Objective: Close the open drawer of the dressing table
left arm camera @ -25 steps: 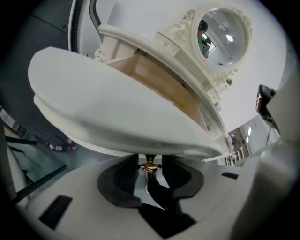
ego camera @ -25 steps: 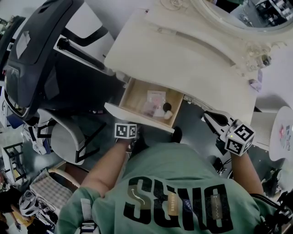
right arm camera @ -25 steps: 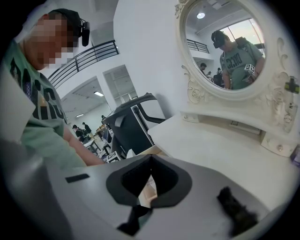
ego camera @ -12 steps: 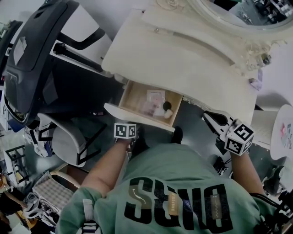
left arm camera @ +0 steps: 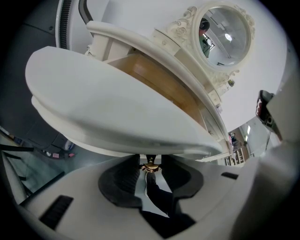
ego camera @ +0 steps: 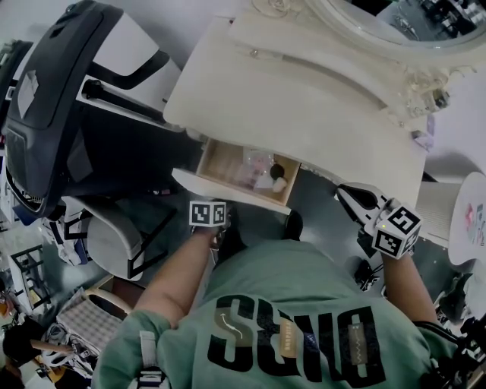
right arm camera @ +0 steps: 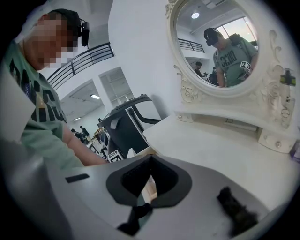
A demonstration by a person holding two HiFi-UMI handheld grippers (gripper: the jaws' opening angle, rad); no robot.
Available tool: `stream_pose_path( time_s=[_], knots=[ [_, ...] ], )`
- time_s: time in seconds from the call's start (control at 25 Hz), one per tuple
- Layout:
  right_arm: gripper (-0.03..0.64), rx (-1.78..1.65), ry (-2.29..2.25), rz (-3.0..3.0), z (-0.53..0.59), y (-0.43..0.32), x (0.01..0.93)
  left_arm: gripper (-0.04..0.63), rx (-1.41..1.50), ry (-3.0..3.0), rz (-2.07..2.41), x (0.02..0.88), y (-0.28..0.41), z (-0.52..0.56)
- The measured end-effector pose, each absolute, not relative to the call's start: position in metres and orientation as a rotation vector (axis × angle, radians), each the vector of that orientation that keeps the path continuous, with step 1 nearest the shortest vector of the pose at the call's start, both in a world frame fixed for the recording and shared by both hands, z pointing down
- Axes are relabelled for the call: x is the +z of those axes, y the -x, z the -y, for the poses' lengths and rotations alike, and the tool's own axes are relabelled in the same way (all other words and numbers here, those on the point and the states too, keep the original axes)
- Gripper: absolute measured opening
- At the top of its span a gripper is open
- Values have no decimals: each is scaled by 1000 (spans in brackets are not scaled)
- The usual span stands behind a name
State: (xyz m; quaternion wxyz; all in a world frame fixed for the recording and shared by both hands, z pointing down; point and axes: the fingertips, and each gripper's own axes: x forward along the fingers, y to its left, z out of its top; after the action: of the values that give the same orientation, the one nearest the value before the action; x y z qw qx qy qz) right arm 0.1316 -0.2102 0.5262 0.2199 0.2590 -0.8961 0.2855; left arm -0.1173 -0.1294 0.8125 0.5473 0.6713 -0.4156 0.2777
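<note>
1. Below the front edge of the cream dressing table (ego camera: 304, 106), the wooden drawer with a white front (ego camera: 220, 161) stands partly open, its back part tucked under the surface.
2. The left gripper (left arm camera: 151, 168) has just been closing its jaws, and they now clamp the small brass knob (left arm camera: 151, 164) on the drawer front.
3. The right gripper (right arm camera: 151, 158) hangs off the table's right front corner, tips together and empty, with free air around it.
4. A large black machine (ego camera: 53, 99) crowds the drawer's left side, and the person's green shirt (ego camera: 304, 319) fills the room in front.
5. The drawer's contents are small and blurred. The oval mirror (ego camera: 410, 23) is cut off at the top edge.
</note>
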Motion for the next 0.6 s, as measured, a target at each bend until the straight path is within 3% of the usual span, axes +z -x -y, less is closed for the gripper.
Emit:
stream_pose_path(
  time_s=[0.6],
  knots=[
    [11,809,-726,2480,223,-136,529,150,650,-1591,985,812,114,151]
  ],
)
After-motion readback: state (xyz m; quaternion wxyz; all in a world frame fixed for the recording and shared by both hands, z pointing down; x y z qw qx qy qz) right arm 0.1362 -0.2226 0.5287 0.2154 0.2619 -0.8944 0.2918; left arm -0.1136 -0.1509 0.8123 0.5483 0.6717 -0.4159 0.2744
